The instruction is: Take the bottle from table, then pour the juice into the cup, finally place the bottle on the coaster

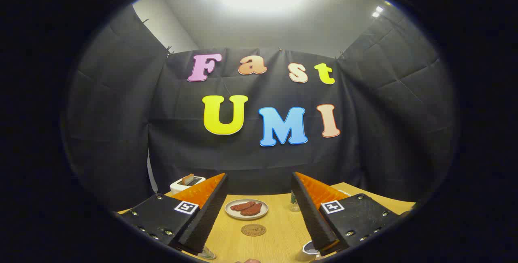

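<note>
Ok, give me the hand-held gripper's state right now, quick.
Hand-held gripper: open, fingers spread wide, holding nothing; the coaster and plate lie on the table between and beyond them.

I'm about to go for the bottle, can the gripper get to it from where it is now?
Probably yes: the gripper is open with nothing held, and the bottle stands upright on the table beside one finger, apart from the plate.
</note>
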The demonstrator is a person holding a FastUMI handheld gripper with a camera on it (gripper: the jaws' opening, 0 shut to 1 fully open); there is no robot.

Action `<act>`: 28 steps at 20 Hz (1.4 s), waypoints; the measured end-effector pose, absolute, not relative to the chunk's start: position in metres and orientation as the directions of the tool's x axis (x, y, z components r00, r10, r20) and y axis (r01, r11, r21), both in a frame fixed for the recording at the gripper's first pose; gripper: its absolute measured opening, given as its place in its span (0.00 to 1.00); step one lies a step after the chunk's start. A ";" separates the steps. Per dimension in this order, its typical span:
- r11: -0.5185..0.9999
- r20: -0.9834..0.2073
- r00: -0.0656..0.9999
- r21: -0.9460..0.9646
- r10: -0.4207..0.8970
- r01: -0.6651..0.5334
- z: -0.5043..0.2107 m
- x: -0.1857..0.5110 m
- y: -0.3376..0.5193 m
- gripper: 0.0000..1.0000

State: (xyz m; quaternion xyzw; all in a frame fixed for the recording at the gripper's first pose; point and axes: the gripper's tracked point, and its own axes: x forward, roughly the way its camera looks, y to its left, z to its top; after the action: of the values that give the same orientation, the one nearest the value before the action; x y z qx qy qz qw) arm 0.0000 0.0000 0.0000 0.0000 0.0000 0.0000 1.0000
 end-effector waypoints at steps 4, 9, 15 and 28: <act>0.999 0.013 0.999 -0.015 0.038 -0.038 0.008 -0.003 0.012 0.95; 0.998 0.033 0.997 -0.008 0.065 -0.065 0.015 -0.012 0.016 0.95; 0.998 0.037 0.997 -0.012 0.065 -0.065 0.018 -0.021 0.012 0.95; 0.997 0.032 0.997 0.012 0.075 -0.075 -0.009 -0.024 0.022 0.95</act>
State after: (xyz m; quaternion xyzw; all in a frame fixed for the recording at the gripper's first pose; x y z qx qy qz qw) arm -0.0244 0.0220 -0.0094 0.0066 -0.0158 0.0375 0.9991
